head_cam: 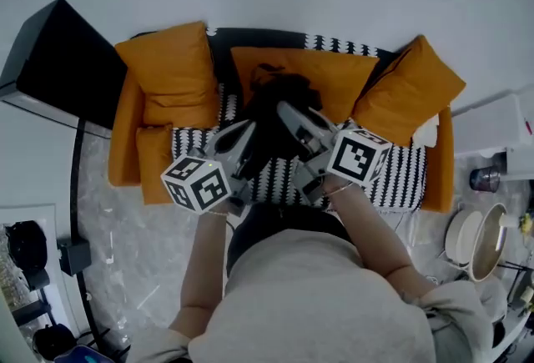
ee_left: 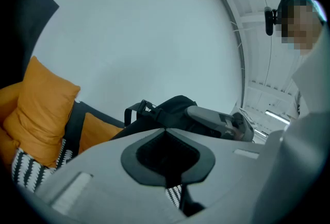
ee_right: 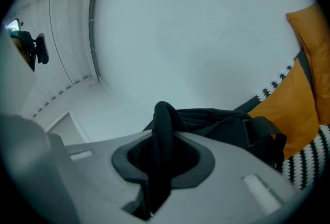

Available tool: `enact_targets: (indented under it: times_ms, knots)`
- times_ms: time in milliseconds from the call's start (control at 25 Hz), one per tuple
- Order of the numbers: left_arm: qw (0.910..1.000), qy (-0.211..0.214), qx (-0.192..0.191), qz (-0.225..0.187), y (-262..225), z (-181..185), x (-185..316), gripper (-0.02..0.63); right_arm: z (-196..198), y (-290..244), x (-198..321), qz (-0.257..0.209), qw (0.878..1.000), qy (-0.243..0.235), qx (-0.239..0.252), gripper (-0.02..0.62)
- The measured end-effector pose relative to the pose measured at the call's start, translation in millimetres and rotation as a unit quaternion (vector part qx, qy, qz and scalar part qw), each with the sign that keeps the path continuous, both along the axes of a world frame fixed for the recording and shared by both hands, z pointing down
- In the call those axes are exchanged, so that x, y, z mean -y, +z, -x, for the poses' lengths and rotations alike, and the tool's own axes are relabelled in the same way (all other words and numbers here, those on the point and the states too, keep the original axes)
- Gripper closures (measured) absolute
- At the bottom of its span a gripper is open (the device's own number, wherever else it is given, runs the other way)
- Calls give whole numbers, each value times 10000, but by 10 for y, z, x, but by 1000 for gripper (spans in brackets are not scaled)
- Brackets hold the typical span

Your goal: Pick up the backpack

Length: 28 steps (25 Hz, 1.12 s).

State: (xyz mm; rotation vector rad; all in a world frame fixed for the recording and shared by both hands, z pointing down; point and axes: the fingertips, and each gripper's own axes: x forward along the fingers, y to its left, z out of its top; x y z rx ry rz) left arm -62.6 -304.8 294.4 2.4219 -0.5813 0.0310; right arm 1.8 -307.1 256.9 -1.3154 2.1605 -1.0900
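A black backpack (head_cam: 271, 115) hangs lifted above the orange sofa (head_cam: 125, 128), held between my two grippers. My left gripper (head_cam: 250, 129) grips it from the left, and my right gripper (head_cam: 285, 111) from the right, close together. In the right gripper view a black strap (ee_right: 164, 120) loops up over the closed jaws of the right gripper (ee_right: 162, 138), with the bag's body (ee_right: 221, 120) just beyond. In the left gripper view the left gripper (ee_left: 166, 133) is shut with a thin black strap (ee_left: 181, 201) trailing beneath; the backpack (ee_left: 172, 109) and the other gripper's grey finger (ee_left: 216, 120) show ahead.
Orange cushions (head_cam: 171, 73) (head_cam: 417, 90) and a black-and-white patterned throw (head_cam: 400, 178) cover the sofa. A black cabinet (head_cam: 58, 61) stands at the left, a white box (head_cam: 492, 123) and a table with bowls (head_cam: 480, 244) at the right. The person's torso fills the foreground.
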Motion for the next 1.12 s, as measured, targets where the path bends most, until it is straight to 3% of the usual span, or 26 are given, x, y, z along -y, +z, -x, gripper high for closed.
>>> enact_targets:
  times_ms: [560,840,1120]
  knots:
    - [9973,-185,-255,-662,-649,-124,42,598,-147,-483,-121,-657,9978,-13,-66,532]
    - [9961,100,-248,-846,-783,-273,-64,598,-216,-680,-216,-952,9954,52,-31,532]
    - [9954,151,-233,-918,-829,-257,-66,598,-201,-646,-276,-914,9958,43,-18,532]
